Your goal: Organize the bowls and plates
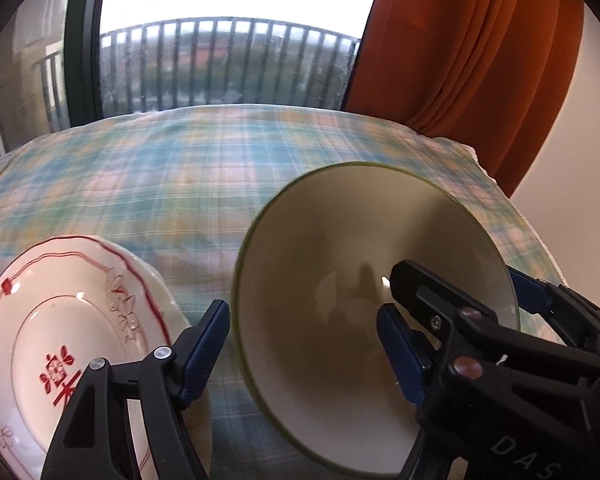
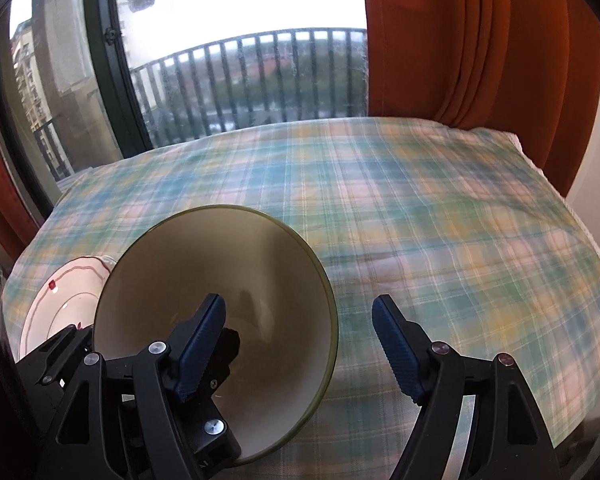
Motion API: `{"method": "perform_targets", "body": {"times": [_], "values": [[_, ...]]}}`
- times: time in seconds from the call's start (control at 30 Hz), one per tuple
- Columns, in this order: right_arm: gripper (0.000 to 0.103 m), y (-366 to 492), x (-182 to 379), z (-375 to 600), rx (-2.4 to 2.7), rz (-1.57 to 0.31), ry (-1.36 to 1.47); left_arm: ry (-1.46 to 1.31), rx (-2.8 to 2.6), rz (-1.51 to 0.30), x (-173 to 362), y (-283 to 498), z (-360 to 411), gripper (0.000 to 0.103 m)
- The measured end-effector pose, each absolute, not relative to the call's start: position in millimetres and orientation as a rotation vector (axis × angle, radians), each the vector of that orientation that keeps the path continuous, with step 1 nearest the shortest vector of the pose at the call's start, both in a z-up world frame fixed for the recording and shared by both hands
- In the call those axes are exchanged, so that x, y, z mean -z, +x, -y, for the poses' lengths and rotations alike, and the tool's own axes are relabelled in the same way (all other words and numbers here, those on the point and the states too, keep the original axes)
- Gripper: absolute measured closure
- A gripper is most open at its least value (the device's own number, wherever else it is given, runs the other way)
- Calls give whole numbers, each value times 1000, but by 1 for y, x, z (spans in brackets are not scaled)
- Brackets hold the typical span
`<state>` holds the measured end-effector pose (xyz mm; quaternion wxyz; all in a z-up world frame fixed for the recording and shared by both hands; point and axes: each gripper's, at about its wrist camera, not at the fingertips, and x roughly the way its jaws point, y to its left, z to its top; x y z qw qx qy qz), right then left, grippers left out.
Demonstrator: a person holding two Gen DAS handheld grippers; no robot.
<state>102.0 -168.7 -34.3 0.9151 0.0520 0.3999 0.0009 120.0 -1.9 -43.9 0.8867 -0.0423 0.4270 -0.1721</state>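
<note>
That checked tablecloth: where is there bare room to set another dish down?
The tablecloth is bare from the bowl back to the window and across to the curtain. It is crowded at the near left, where the plate, the bowl and both grippers gather.

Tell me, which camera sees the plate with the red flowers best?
The left wrist view. There the plate fills the lower left corner, showing its red rim line and red flower pattern, though the left gripper covers part of it. In the right wrist view only a slice of it peeks out behind the green-rimmed bowl.
</note>
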Motion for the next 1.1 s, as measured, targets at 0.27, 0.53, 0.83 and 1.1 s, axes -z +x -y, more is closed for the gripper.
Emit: {"method": "perform_targets", "body": {"times": [0.27,0.53,0.83,1.1], "values": [[24,107,39,176,7,-873,147,-95,392,-910,46,123,5,31],[24,110,50,194,-23,-895,245,-60,357,-936,48,128,8,32],[25,121,65,209,-155,-925,385,-10,275,-944,45,130,12,32],[26,126,72,215,-245,-953,438,38,224,-959,42,131,17,32]]}}
